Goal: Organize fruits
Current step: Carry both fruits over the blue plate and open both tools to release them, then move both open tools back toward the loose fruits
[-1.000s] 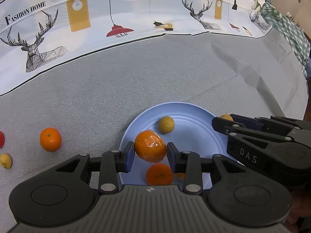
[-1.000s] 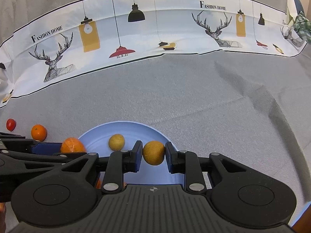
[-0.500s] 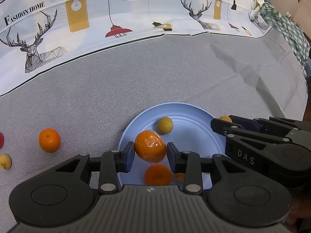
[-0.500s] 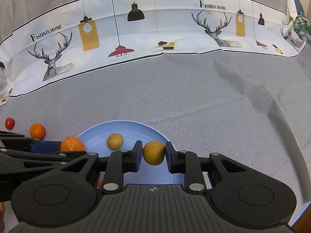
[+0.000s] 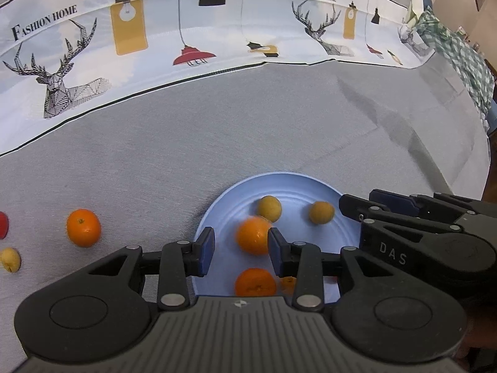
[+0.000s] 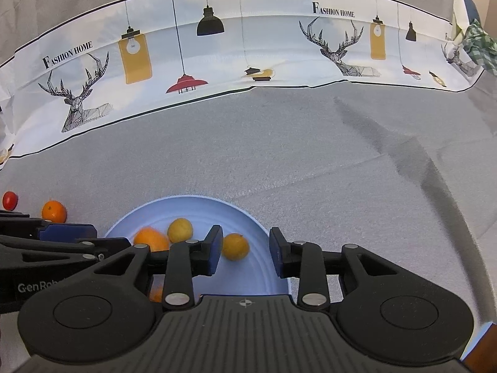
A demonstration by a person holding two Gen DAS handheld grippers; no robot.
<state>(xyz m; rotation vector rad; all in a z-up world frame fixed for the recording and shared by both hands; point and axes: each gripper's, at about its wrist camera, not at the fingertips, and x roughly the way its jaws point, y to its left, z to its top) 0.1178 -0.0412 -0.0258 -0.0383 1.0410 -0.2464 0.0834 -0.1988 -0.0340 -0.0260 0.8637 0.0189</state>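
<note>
Both claws, left and right, agape above blue plate on grey cloth.

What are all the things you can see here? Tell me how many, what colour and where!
Plate: one, light blue, on the grey cloth under both grippers.
Oranges on the plate: two whole ones, orange; another orange bit is mostly hidden.
Small yellow fruits on the plate: two, near the far rim.
Orange off the plate: one, on the cloth, left.
Yellow fruit off the plate: one, far left.
Red fruit: one, far left.
Backdrop: one, white, deer and lamp prints.
Left gripper: black, jaws open.
Right gripper: black, jaws open.
</note>
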